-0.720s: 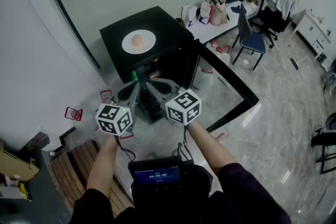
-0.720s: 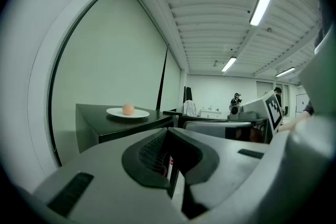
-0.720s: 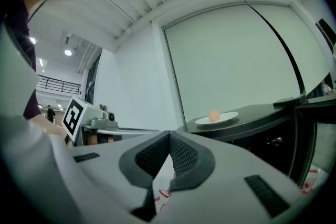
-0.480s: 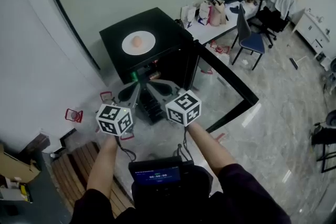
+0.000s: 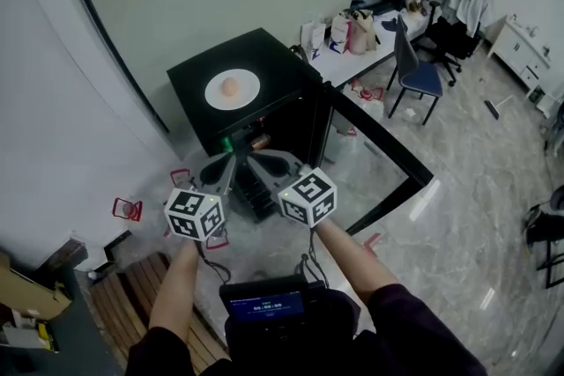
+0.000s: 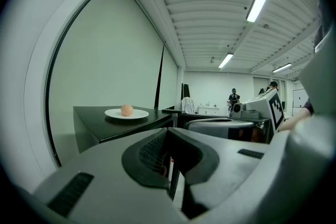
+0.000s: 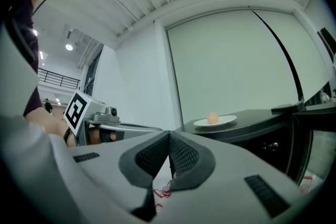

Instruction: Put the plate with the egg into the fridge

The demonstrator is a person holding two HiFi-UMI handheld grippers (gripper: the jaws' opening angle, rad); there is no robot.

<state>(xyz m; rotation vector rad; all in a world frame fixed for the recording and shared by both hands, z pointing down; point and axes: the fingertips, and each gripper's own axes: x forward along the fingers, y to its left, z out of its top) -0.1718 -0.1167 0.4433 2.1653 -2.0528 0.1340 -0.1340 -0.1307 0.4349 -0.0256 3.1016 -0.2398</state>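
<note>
A white plate (image 5: 233,89) with a pale orange egg (image 5: 229,86) on it lies on top of a low black fridge (image 5: 273,66). The fridge's glass door (image 5: 379,156) stands swung open to the right. My left gripper (image 5: 229,159) and right gripper (image 5: 254,158) hover side by side in front of the open fridge, below and short of the plate. Both are shut with nothing between the jaws. The left gripper view shows the plate (image 6: 126,113) far off beyond my left gripper (image 6: 169,131). In the right gripper view the plate (image 7: 215,121) is beyond my right gripper (image 7: 169,135).
A white desk (image 5: 370,44) with bags and a blue chair (image 5: 419,71) stand behind the open door. Small red things (image 5: 126,209) lie on the floor left of the fridge. Wooden slats (image 5: 123,304) lie at the lower left. Two people (image 6: 233,96) stand far off.
The whole head view has slid down a little. Both grippers keep their place in front of the fridge and stay shut.
</note>
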